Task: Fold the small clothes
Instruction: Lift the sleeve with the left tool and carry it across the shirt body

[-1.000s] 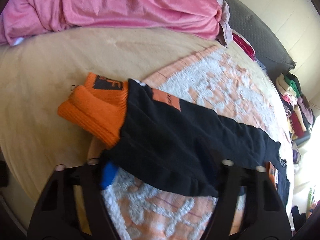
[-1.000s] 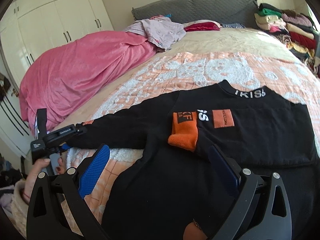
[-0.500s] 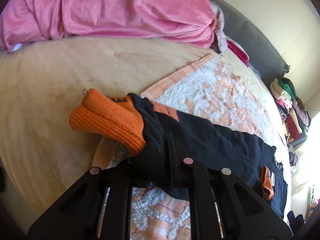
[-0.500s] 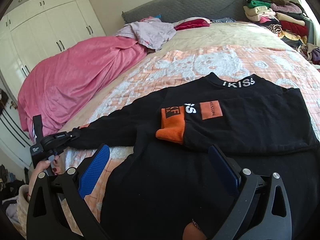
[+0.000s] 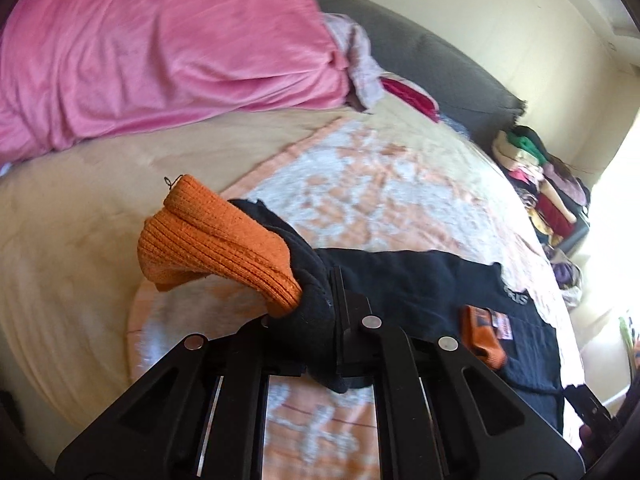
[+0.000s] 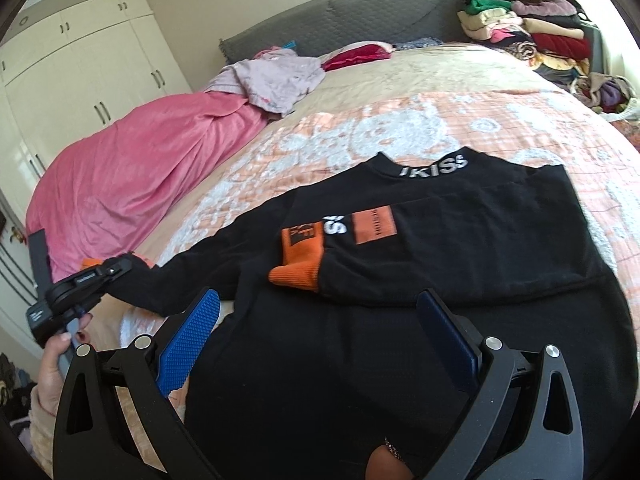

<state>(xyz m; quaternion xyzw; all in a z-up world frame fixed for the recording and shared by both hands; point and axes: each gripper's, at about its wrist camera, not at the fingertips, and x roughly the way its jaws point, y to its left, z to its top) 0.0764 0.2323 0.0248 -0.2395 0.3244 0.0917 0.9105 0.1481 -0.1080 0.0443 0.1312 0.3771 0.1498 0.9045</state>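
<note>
A: Black knit, item one: the sweater (image 6: 400, 280) lies spread on the peach patterned blanket (image 6: 360, 128), collar toward the grey headboard (image 6: 340, 20). How's your left gripper (image 5: 316, 304) posed?

B: Tilted downward near the bed's left edge, jaws clamped tight on the black sleeve (image 5: 312, 280) just behind its orange cuff (image 5: 216, 240). A second ago they stood open around it; now the cuff is lifted off the blanket.

A: Your right gripper (image 6: 316, 328)?

B: Jaws wide, hovering over the hem, holding nothing.

A: Surroundings?

B: Pink quilt (image 6: 140, 168) along the left edge, white wardrobes (image 6: 80, 68) beyond, stacked clothes (image 6: 532, 32) at the head's right corner.
</note>
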